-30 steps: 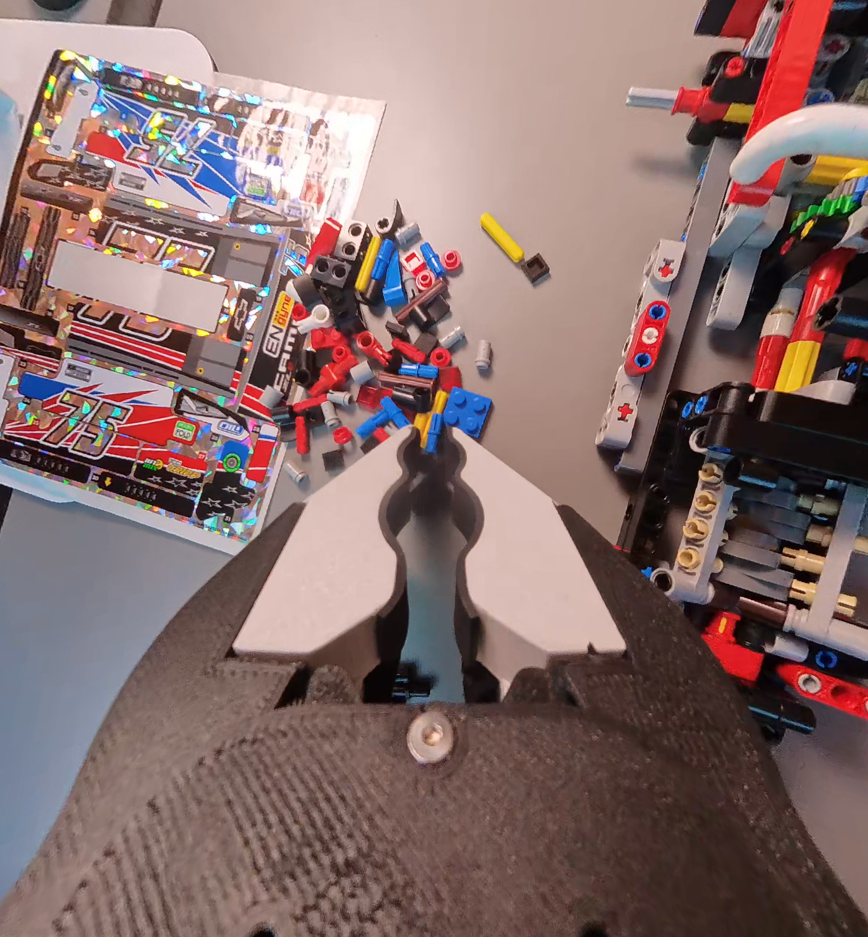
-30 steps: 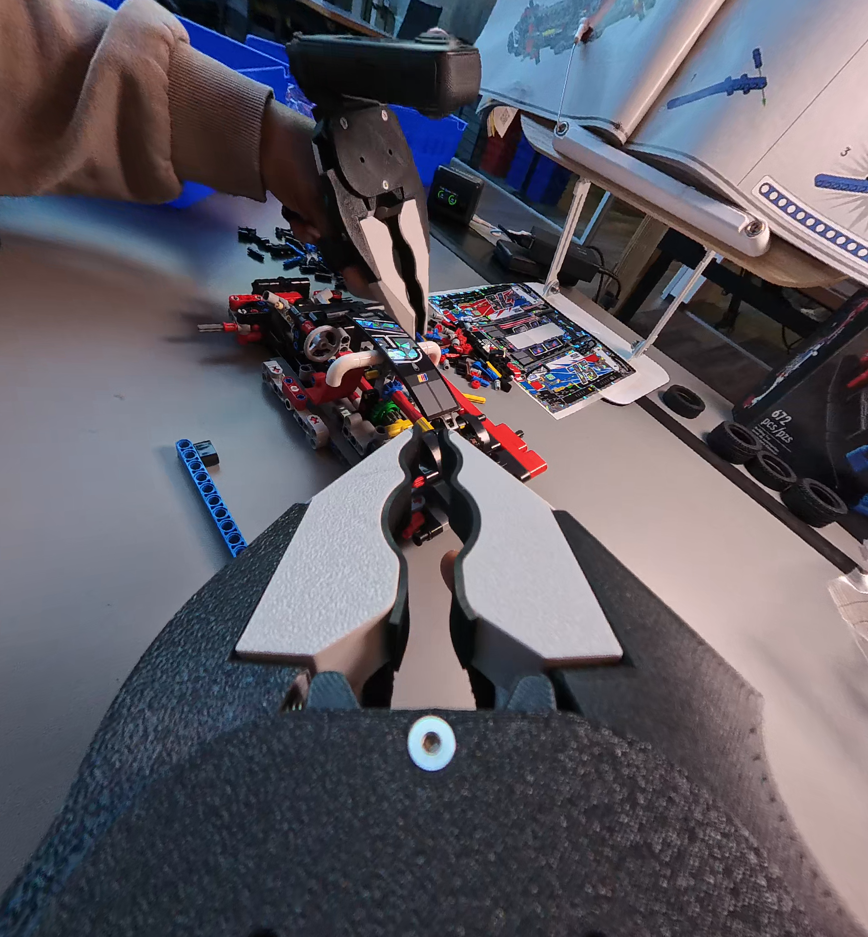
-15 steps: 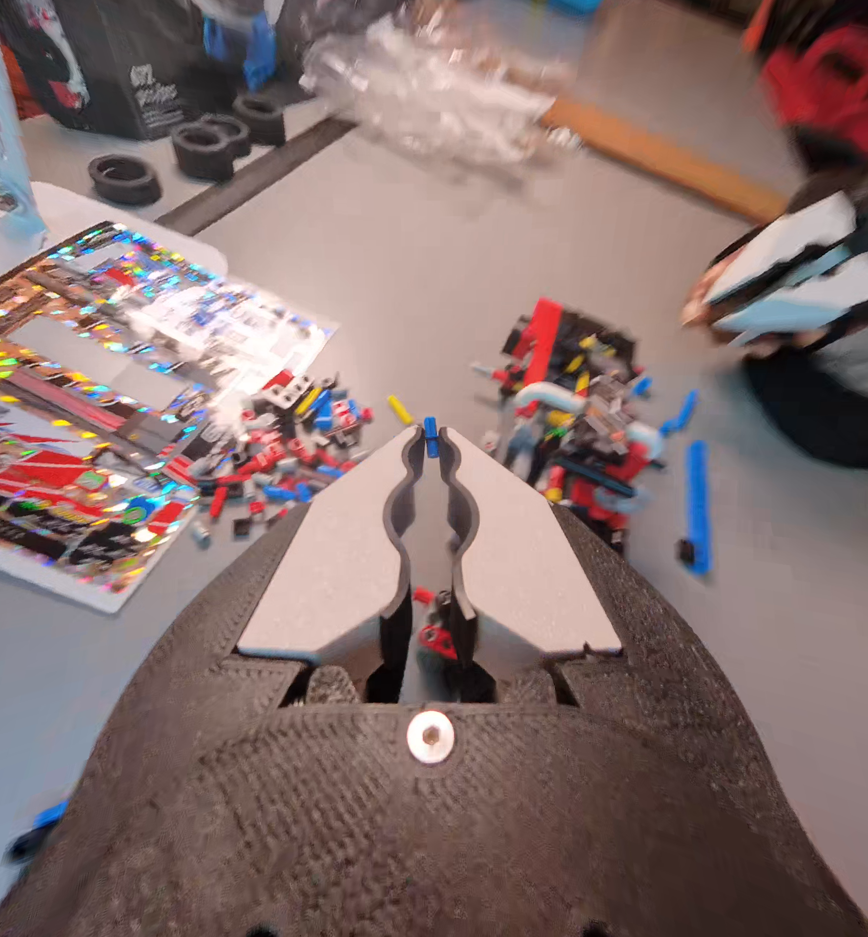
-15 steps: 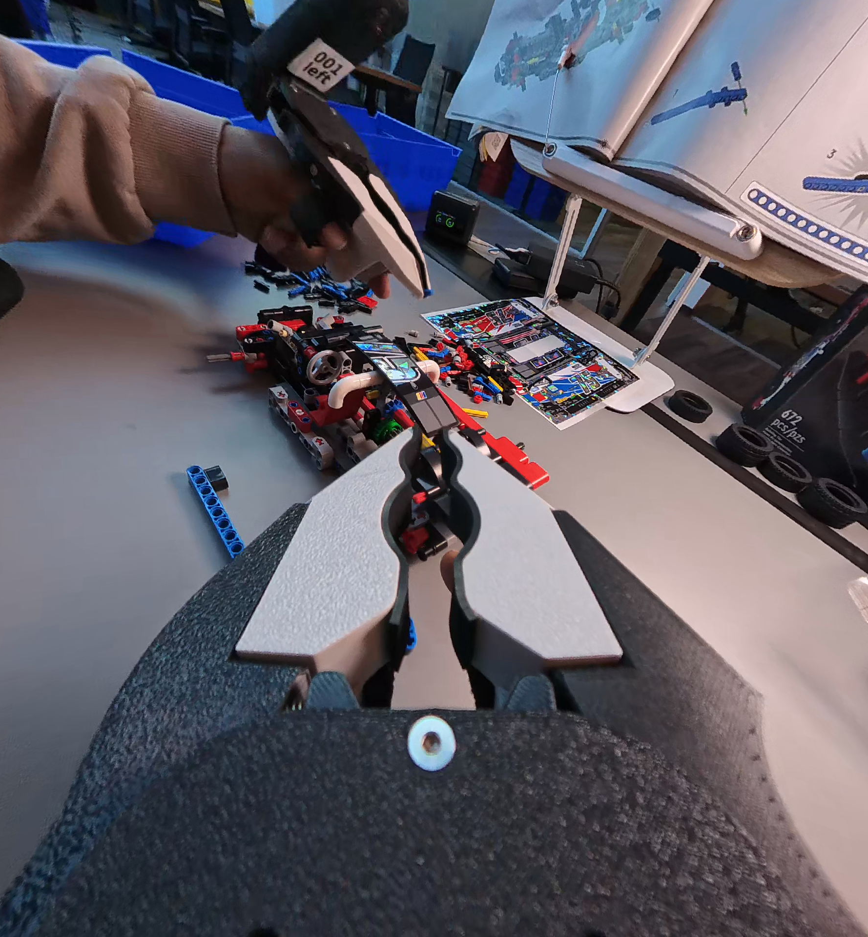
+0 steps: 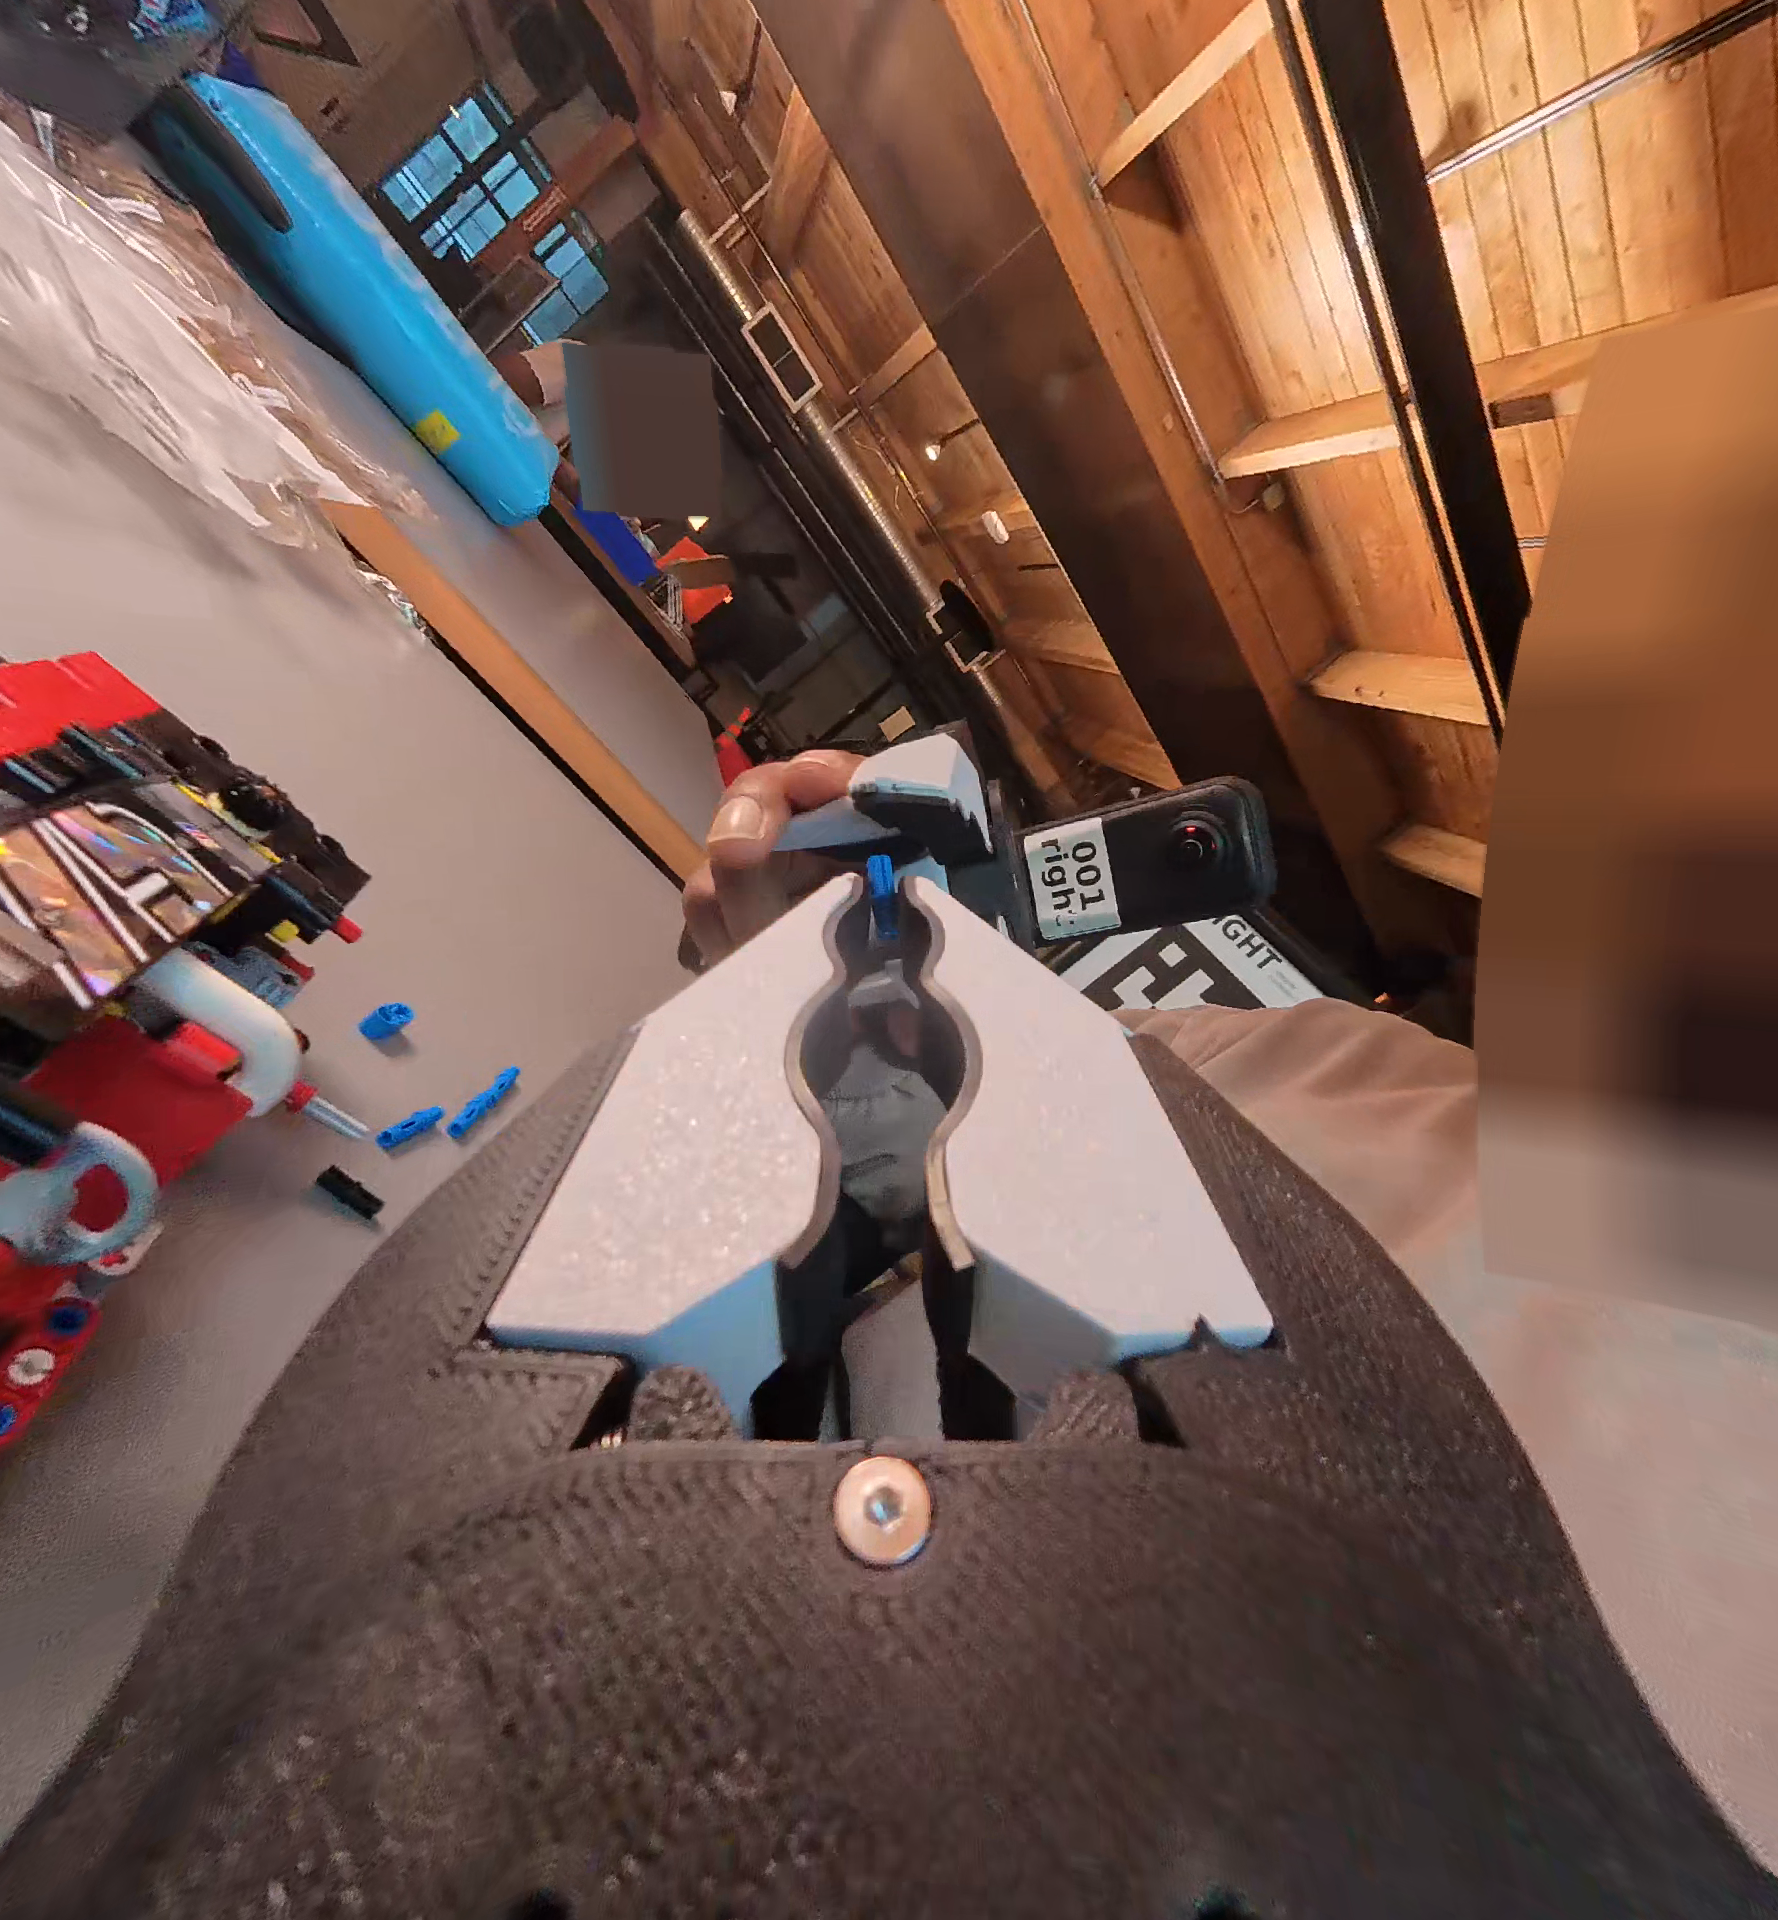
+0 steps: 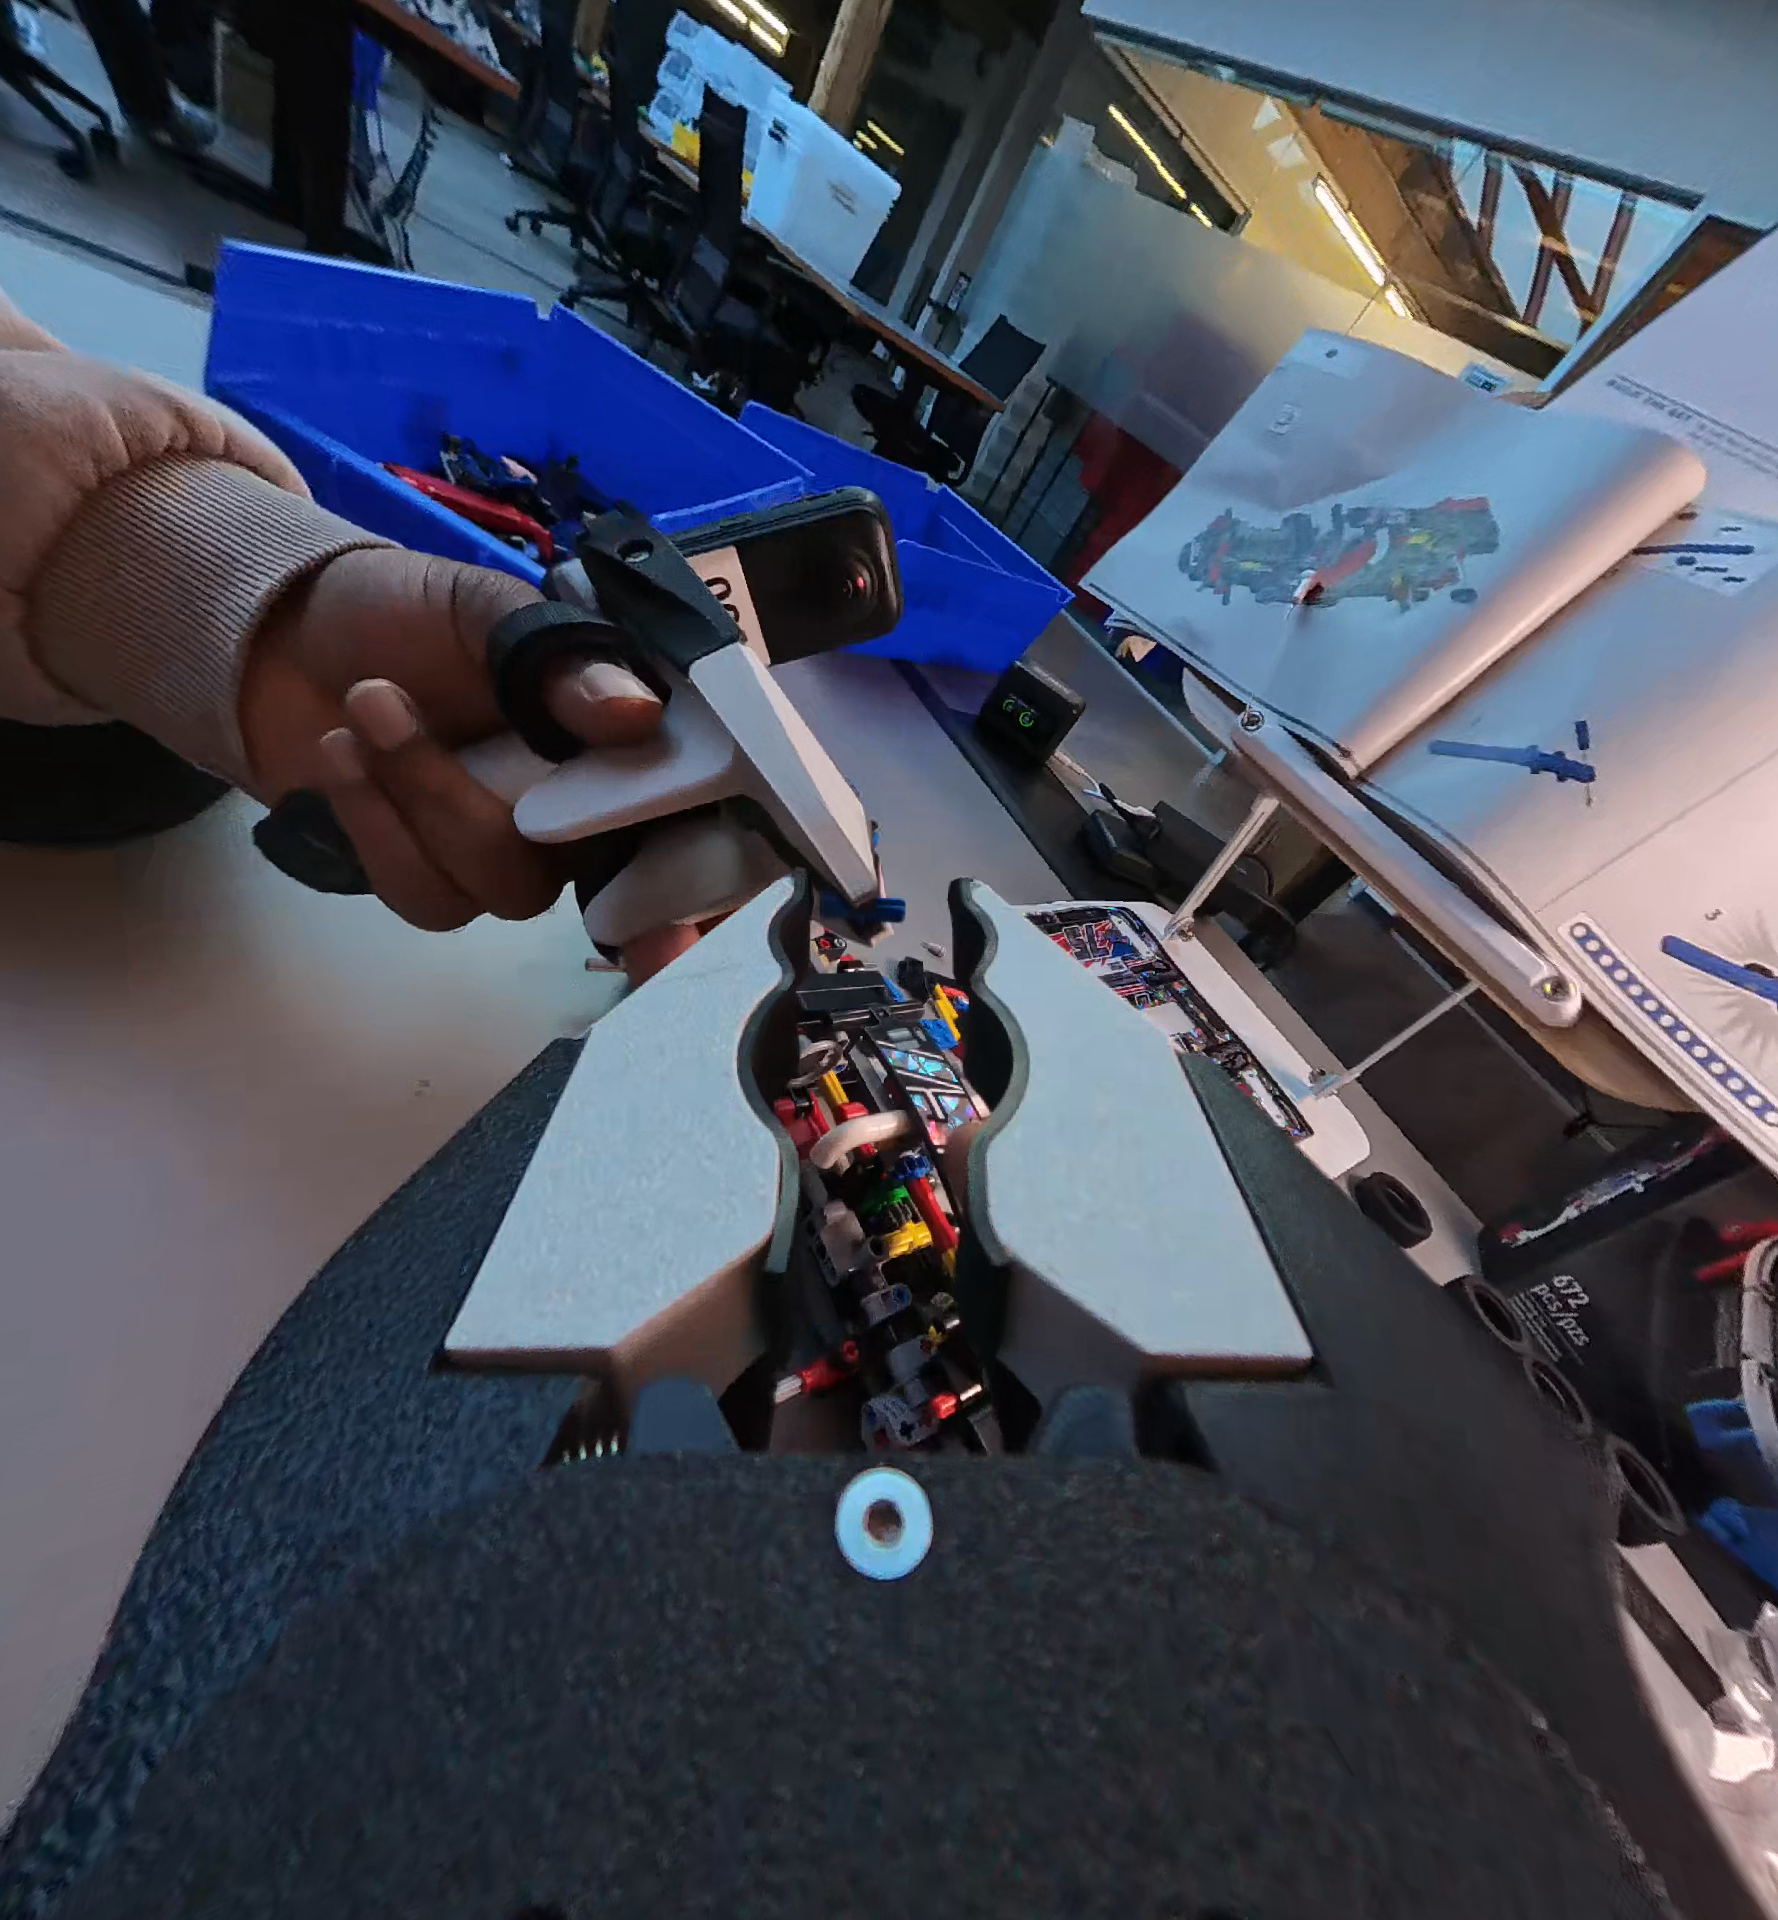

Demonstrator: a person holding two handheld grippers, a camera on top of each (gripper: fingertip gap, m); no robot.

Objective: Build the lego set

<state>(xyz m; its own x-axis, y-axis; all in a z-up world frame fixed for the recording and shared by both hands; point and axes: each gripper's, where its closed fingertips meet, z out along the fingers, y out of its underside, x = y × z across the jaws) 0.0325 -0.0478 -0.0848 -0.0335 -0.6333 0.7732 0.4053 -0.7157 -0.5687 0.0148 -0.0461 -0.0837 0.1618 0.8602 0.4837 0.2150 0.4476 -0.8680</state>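
Left gripper (image 5: 880,899): clamped on a small blue pin (image 5: 881,906), raised at 12 o'clock before the right gripper (image 6: 877,902). Right gripper: jaws spread, empty, tips flanking the pin. Lego car (image 6: 890,1122): on the table (image 6: 189,1039) beneath, toward 6 o'clock. Handover advice: close squarely on the pin's free end before the left releases.

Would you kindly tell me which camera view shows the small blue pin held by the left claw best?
The left wrist view: the small blue plastic pin sits centred, pinched at the left claw tips against a dark background. The right wrist view shows only its blue end, partly hidden behind that claw, before the open right claw.
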